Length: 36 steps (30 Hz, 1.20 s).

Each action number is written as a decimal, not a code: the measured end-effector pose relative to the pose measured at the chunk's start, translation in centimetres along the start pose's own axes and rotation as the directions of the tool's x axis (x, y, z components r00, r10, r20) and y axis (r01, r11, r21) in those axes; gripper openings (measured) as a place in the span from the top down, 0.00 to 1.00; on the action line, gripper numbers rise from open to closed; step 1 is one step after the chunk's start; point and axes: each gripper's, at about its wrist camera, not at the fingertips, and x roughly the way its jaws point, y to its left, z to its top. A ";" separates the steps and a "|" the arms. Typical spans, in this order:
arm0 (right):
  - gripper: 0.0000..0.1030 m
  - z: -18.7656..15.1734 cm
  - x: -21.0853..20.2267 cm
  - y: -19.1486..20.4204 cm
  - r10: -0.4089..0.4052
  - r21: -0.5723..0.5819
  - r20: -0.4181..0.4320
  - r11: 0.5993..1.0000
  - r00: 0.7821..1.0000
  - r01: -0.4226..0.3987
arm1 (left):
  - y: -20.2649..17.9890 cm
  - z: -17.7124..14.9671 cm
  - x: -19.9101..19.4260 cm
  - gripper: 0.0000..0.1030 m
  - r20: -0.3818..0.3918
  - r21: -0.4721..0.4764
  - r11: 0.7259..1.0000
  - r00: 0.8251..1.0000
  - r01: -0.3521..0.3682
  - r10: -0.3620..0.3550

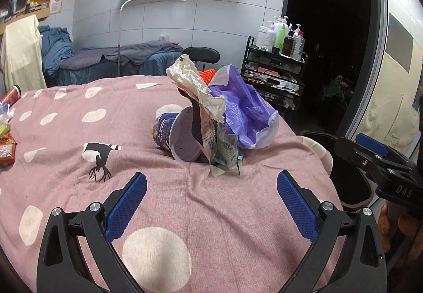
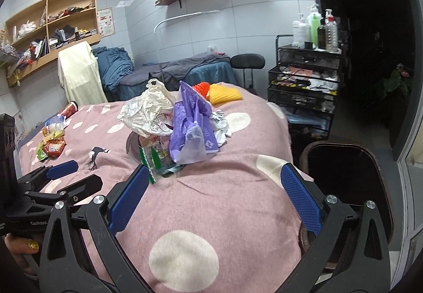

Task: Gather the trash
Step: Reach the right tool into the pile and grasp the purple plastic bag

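Observation:
A trash pile sits mid-bed on the pink spotted blanket (image 1: 211,203): a tipped purple cup (image 1: 171,134), a crumpled white wrapper (image 1: 195,81), a purple plastic bag (image 1: 243,113) and a green snack packet (image 1: 224,147). The pile also shows in the right wrist view, with the white wrapper (image 2: 148,110), the purple bag (image 2: 193,124) and the green packet (image 2: 156,153). My left gripper (image 1: 211,187) is open and empty, just short of the pile. My right gripper (image 2: 214,182) is open and empty, its left pad near the green packet. A dark bin (image 2: 351,182) stands right of the bed.
More snack wrappers (image 2: 53,145) and a red can (image 2: 69,109) lie at the bed's left. Orange and yellow foam nets (image 2: 219,91) lie at the far edge. A black cart with bottles (image 2: 306,76) stands right, another bed (image 2: 185,68) behind.

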 end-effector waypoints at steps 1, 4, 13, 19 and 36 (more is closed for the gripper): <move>0.05 0.4 0.6 -0.1 0.013 0.005 -0.014 1.000 1.000 -0.013 | 0.1 0.3 0.1 0.05 -0.005 -0.003 1.000 1.000 -0.003 0.003; 0.05 1.5 2.4 -0.2 0.047 0.012 -0.051 0.999 0.998 -0.047 | 0.1 0.9 0.6 0.05 -0.012 -0.002 1.000 1.000 -0.001 0.001; 0.19 4.0 7.7 0.2 0.116 0.026 -0.169 0.993 0.979 -0.113 | 0.4 1.8 2.1 0.05 -0.047 -0.002 1.000 0.999 0.013 -0.013; 0.31 5.3 11.6 1.6 0.110 -0.014 -0.234 0.993 0.966 -0.116 | 0.8 2.1 2.7 0.06 -0.061 -0.009 1.000 0.998 0.015 -0.016; 0.78 5.0 13.5 1.3 0.116 0.011 -0.254 0.993 0.960 -0.117 | 1.6 4.9 3.5 0.18 -0.056 -0.023 0.999 0.997 0.049 -0.050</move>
